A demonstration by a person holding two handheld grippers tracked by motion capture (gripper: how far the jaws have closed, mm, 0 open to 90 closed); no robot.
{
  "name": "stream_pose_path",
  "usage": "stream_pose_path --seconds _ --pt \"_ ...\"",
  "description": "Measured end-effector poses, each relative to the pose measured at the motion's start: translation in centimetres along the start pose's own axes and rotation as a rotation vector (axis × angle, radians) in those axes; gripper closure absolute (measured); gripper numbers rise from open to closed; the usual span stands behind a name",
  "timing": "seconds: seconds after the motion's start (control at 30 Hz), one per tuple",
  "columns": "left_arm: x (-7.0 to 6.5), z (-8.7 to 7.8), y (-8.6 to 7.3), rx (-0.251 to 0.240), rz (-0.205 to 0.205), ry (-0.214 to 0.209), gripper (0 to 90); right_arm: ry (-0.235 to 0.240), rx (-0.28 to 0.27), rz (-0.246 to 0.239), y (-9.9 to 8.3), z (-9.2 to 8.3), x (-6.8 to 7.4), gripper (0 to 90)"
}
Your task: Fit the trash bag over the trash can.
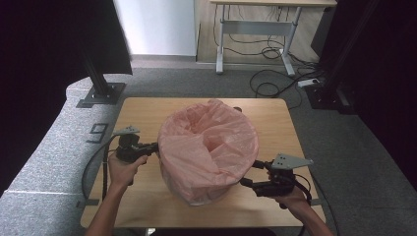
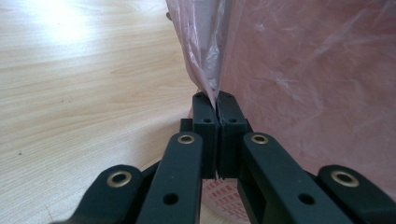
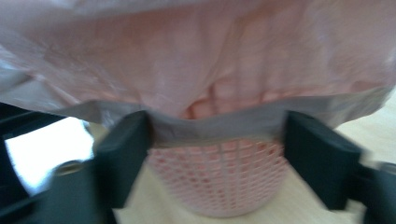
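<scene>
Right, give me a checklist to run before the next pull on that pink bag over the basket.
1. Left gripper clamped on the bag: ok, its jaws are shut on a pinched fold of the pink bag.
2. Right gripper gripping the hem: not ok, its jaws stand apart with the bag's edge between them, not pressed.
3. Bag draped over the pink mesh basket: ok; the basket's lower wall is uncovered on the right gripper's side.
4. Basket standing upright on the wooden table: ok.
5. Bag seated evenly round the rim: cannot tell, plastic hides the rim.
</scene>
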State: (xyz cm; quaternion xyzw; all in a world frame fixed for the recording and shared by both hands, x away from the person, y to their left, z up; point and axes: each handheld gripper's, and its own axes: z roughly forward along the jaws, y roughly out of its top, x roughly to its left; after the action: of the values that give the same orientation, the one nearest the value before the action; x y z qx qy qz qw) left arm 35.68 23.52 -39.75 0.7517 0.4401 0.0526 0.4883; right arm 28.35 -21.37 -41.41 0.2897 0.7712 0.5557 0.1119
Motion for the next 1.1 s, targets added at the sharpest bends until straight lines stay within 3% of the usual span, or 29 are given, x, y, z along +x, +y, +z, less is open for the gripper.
stream_pose_path --seconds 0.13,0.37,0.5,0.67,0.77,0.9,1.0,1.1 --pt "0.1 -0.2 -0.1 -0.004 -0.004 0.001 88.2 -0.029 -0.011 -0.052 -0.1 -0.4 0.6 63.3" --pt "-0.1 0.0 -0.5 0.002 -0.002 -0.010 88.2 -0.034 -0.027 -0.075 -0.3 -1.0 0.5 88.6" --pt "-0.2 -0.1 -0.7 0.005 -0.001 -0.024 88.1 -0.012 -0.030 -0.069 -0.6 -1.1 0.1 86.0" --pt "-0.4 -0.4 -1.3 0.011 -0.001 -0.049 88.1 -0.003 -0.043 -0.053 -1.2 -1.6 0.3 28.9" --pt "-0.5 -0.2 -1.4 0.018 -0.005 -0.053 88.1 -0.006 -0.053 -0.006 -0.9 -1.3 0.2 13.5" --pt "-0.6 0.3 -1.3 0.028 -0.011 -0.068 88.0 0.027 -0.079 0.038 -0.1 0.0 -1.0 14.0" --pt "-0.6 0.5 -1.2 0.034 -0.009 -0.075 88.1 0.039 -0.085 -0.007 0.1 0.6 -0.8 29.6" --pt "-0.4 0.6 -1.2 0.036 -0.011 -0.079 88.1 0.028 -0.099 -0.035 0.1 0.6 -0.5 52.0"
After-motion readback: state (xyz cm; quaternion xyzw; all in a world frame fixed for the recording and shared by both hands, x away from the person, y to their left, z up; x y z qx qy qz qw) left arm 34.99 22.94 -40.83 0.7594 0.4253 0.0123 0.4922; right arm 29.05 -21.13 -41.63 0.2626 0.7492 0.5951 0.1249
